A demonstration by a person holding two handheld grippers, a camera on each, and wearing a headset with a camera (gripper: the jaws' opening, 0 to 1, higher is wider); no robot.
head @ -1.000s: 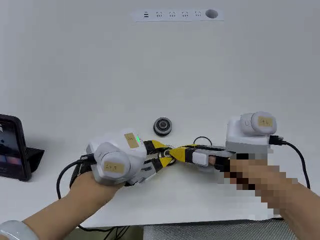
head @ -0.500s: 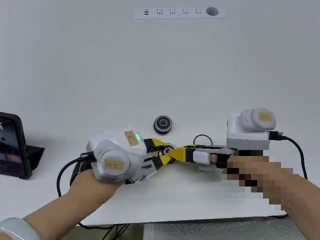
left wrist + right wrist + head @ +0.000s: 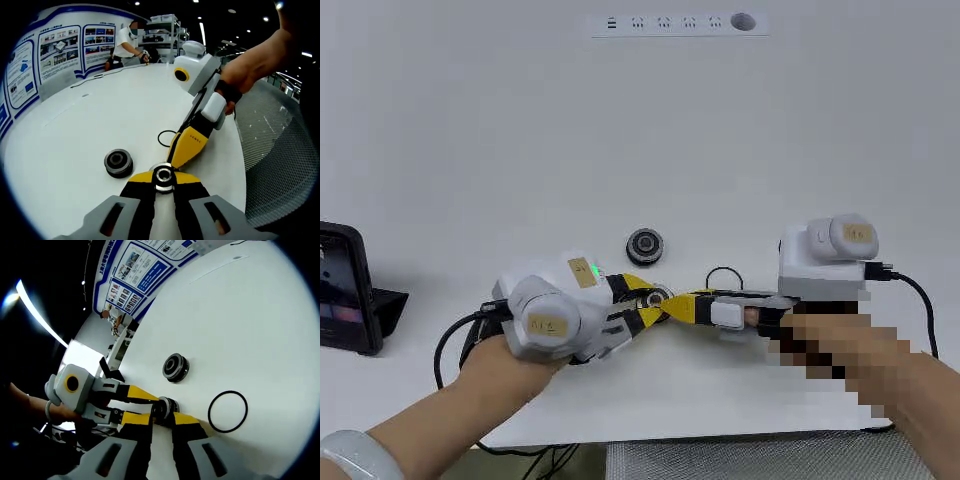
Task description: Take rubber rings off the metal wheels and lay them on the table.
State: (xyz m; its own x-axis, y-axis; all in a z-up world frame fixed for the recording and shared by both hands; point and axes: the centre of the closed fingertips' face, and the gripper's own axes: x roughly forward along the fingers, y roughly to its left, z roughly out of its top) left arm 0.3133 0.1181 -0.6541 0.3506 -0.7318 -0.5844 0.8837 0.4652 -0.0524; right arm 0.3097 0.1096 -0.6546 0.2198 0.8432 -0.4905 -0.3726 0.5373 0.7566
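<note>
A small metal wheel [image 3: 655, 297] hangs just above the white table [image 3: 620, 150], and my left gripper [image 3: 648, 300] is shut on it with yellow-tipped jaws. In the left gripper view this wheel [image 3: 163, 176] sits between my jaw tips. My right gripper [image 3: 672, 305] comes in from the right and pinches the same wheel [image 3: 165, 406] at its edge; whether it holds the rubber ring I cannot tell. A second wheel [image 3: 645, 245] [image 3: 118, 163] [image 3: 175, 367] lies on the table behind. A loose black rubber ring [image 3: 724, 278] [image 3: 167, 138] [image 3: 227, 411] lies flat to the right.
A white power strip [image 3: 675, 24] lies at the table's far edge. A phone on a stand [image 3: 342, 290] stands at the left. Black cables [image 3: 450, 345] trail from both grippers near the front edge. People stand far off at another bench [image 3: 125, 42].
Both grippers stay joined at the held wheel. The right gripper's body has drifted slightly to the right.
</note>
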